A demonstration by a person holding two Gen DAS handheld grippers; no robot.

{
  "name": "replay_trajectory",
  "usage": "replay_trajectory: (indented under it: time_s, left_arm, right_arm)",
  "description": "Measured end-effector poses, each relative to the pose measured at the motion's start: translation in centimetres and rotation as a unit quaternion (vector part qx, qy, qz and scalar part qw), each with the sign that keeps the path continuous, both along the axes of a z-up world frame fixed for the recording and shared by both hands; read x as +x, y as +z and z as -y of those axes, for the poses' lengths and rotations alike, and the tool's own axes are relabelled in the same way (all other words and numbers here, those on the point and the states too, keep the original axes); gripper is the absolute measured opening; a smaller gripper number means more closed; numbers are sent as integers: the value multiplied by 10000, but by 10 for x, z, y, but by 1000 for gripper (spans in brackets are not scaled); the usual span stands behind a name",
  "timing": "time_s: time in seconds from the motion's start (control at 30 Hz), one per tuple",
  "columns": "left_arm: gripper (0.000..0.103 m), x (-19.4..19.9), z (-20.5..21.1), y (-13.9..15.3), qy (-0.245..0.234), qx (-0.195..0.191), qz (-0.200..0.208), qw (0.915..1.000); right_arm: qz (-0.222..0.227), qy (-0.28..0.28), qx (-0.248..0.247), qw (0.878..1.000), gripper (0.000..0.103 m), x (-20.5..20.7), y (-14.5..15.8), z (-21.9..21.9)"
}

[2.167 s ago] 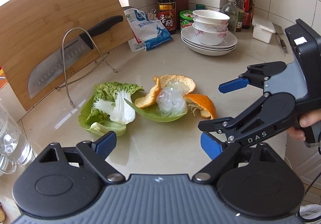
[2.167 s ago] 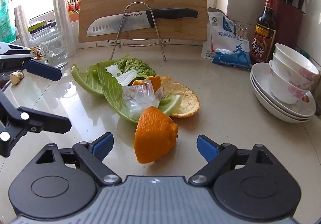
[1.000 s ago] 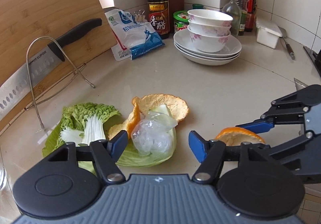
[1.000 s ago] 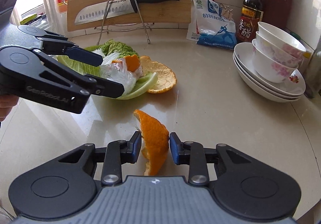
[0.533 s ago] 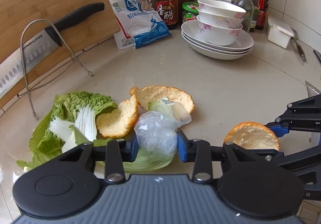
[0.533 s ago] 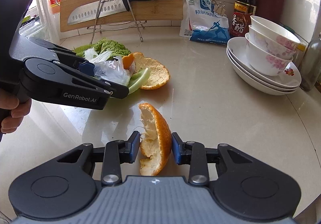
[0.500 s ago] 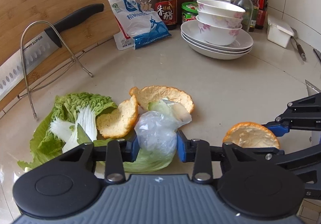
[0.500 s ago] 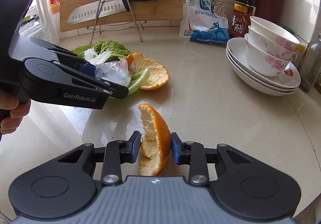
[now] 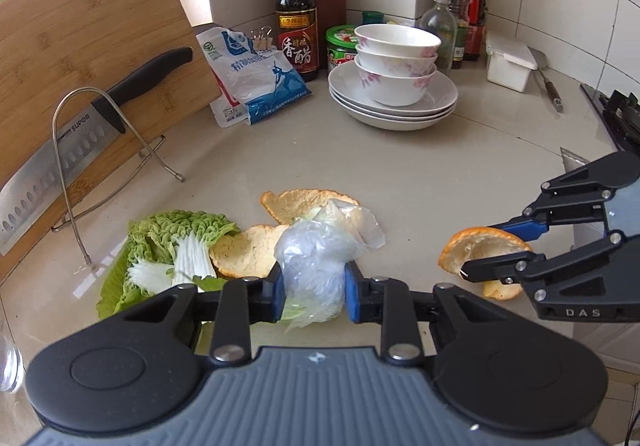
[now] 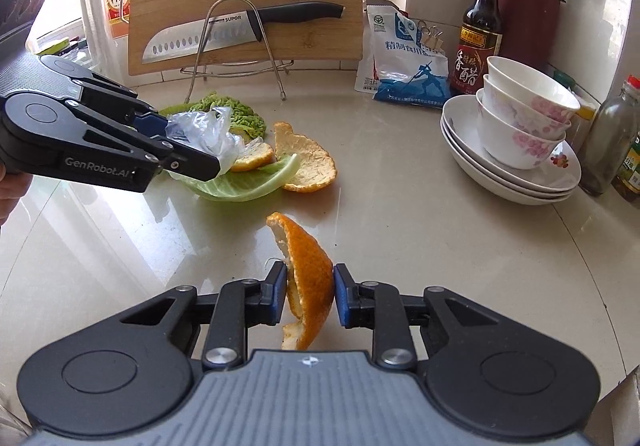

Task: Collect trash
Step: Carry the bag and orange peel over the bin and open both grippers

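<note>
My left gripper (image 9: 313, 292) is closing on a crumpled clear plastic bag (image 9: 320, 250), its blue pads pressing both sides; the bag is lifted slightly off a cabbage leaf (image 10: 244, 188). My right gripper (image 10: 310, 294) is closing on a curved piece of orange peel (image 10: 308, 278), held off the counter. In the left wrist view the right gripper (image 9: 504, 250) holds that orange peel (image 9: 480, 250) at the right. In the right wrist view the left gripper (image 10: 188, 144) carries the plastic bag (image 10: 212, 130). Two more orange peels (image 9: 248, 254) and crinkled cabbage leaves (image 9: 172, 242) lie on the counter.
A knife (image 9: 80, 126) on a wire rack leans on a wooden cutting board (image 9: 80, 46). At the back stand a salt bag (image 9: 256, 74), a vinegar bottle (image 9: 296, 18), stacked bowls on plates (image 9: 394, 74), bottles and a white box (image 9: 508, 62). A stove edge (image 9: 616, 114) is far right.
My left gripper went from wide open to shut on the plastic bag and raised it a little. My right gripper stayed clamped on the orange peel, squeezing it narrower.
</note>
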State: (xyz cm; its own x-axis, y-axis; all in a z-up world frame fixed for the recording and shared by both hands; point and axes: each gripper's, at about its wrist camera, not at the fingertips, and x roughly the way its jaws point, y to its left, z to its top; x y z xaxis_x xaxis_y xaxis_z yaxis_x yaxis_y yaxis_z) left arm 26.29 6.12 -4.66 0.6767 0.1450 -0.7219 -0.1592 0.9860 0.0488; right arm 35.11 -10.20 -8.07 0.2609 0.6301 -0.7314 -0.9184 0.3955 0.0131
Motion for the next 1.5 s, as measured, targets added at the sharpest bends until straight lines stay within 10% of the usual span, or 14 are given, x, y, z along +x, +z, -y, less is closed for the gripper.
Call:
replay_trajectory:
  time_s: [0.97,1.5]
  left_arm:
    - [27,-35,135,27,-2119,-120,7,9772]
    - [27,-13,249,-8,-3052,-242,-167,9518]
  right_arm:
    - [46,-1243,-4,9922,29,-65,12,142]
    - [-650,-2961,-599,9511,29,-64,-90,287]
